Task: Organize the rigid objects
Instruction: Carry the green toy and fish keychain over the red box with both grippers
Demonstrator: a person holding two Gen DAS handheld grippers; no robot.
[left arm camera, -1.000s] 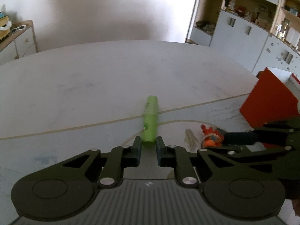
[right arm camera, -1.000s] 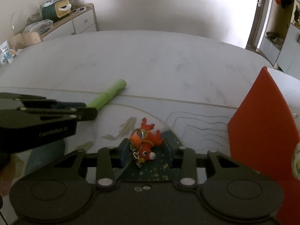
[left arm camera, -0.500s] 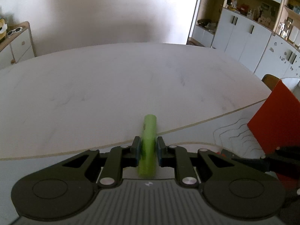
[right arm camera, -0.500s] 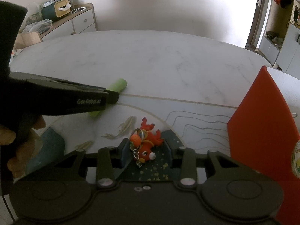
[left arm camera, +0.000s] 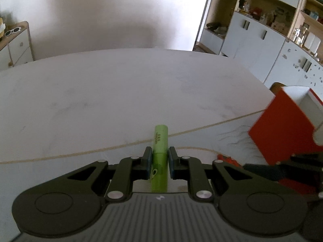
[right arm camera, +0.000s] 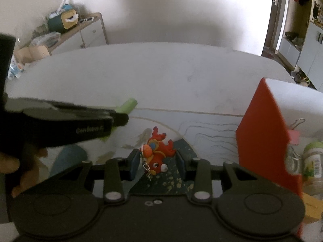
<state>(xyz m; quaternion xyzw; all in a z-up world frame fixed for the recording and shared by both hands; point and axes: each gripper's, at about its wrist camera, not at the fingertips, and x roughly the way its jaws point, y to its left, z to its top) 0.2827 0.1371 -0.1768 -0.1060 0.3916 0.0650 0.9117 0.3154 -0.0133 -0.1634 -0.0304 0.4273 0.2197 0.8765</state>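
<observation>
My left gripper [left arm camera: 159,156] is shut on a lime-green tube [left arm camera: 160,155] that pokes forward between its pads, held above the white table [left arm camera: 121,92]. From the right wrist view the left gripper [right arm camera: 121,119] crosses from the left with the green tube's [right arm camera: 129,104] tip showing past it. My right gripper [right arm camera: 157,161] stands around a red-orange fish keychain [right arm camera: 156,153] with a small metal chain; its pads [right arm camera: 134,162] sit a little apart from the toy's sides. The toy lies on a dark speckled mat patch.
A red open box [right arm camera: 262,141] stands at the right, with a small bottle [right arm camera: 311,161] and a binder clip [right arm camera: 296,122] inside it. It also shows in the left wrist view [left arm camera: 282,129]. A sideboard [right arm camera: 80,32] with clutter stands behind the table, cabinets [left arm camera: 252,36] at far right.
My left gripper closed on the green tube and lifted it off the table, moving right. My right gripper stayed around the fish keychain, and the view rose slightly.
</observation>
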